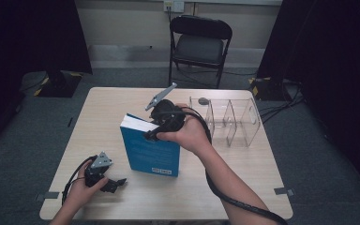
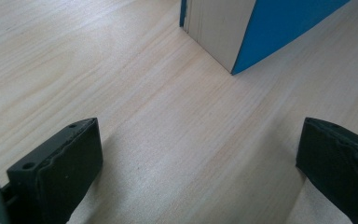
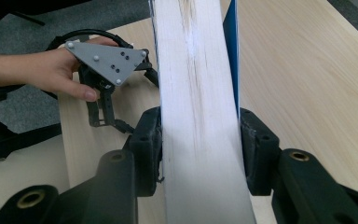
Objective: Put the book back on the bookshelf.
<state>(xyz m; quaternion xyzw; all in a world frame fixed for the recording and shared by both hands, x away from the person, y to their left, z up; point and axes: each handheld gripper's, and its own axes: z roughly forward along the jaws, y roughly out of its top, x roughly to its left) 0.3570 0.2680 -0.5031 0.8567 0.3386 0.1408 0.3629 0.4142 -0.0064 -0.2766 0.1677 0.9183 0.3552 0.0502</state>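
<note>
Left gripper [image 1: 115,183]: black plastic, grey three-cornered plate on top, held low at the near left of the table [image 1: 225,187]. In the left gripper view its jaws stand wide apart over bare wood, nothing between them; the pads are matte and blocky. A black cable loops back from it toward the person's hand [image 1: 77,194].

Table: pale wood-grain top, smooth, rectangular with rounded corners.

Book [image 1: 151,149]: thick, blue cover, standing upright near the table's middle, just beyond and to the right of the left gripper (its lower corner shows in the left gripper view [image 2: 242,32], resting on the wood). Page block off-white, flat and faintly streaked. A small pale label sits at the bottom of the cover.

Right gripper [image 1: 151,133]: black, also plated, held at the book's top edge by the right hand [image 1: 190,133]. In the right gripper view the book [image 3: 198,121] runs up between the two jaws, one pad against each cover, the page edge facing the camera; the jaws are clamped on the book. A ribbed black cable trails down the forearm.

Clear divider rack [image 1: 234,121]: see-through plastic, upright partitions, on the table's far right, just beyond the right hand.

Folding chair [image 1: 199,44]: black, metal frame, padded seat, on grey carpet past the far edge.
</note>
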